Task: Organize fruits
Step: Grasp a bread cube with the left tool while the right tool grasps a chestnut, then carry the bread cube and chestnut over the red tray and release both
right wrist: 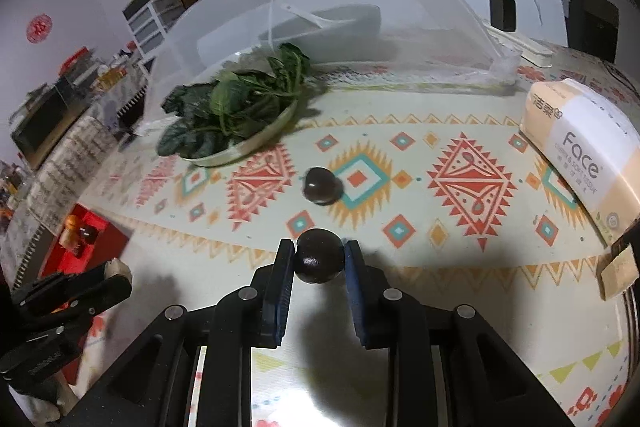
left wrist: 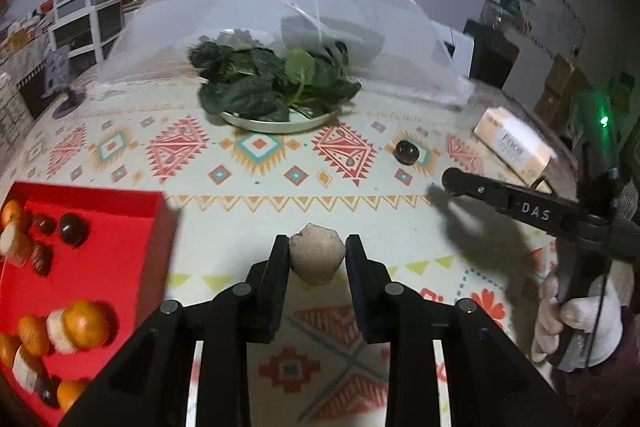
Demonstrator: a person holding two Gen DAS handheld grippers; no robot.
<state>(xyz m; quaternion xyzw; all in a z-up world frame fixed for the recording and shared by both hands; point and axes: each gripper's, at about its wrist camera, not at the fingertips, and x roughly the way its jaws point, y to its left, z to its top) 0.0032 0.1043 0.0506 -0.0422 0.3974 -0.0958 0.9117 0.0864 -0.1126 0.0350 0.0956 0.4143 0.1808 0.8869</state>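
Observation:
My left gripper (left wrist: pixel 318 253) is shut on a pale beige rough fruit (left wrist: pixel 317 259) above the patterned tablecloth, to the right of the red tray (left wrist: pixel 132 227). The tray holds oranges (left wrist: pixel 86 323), pale fruits and dark round fruits (left wrist: pixel 73 229). My right gripper (right wrist: pixel 319 257) is shut on a dark round fruit (right wrist: pixel 319 255). Another dark round fruit (right wrist: pixel 322 185) lies on the cloth ahead of it; it also shows in the left wrist view (left wrist: pixel 406 151). The right gripper shows at the right of the left wrist view (left wrist: pixel 456 183), the left gripper (right wrist: pixel 116 277) at the lower left of the right wrist view.
A metal plate of leafy greens (left wrist: pixel 272 83) stands mid-table before a white mesh food cover (left wrist: pixel 248 7). A tissue pack (right wrist: pixel 584 147) lies at the right. The red tray (right wrist: pixel 80 247) sits at the table's left edge.

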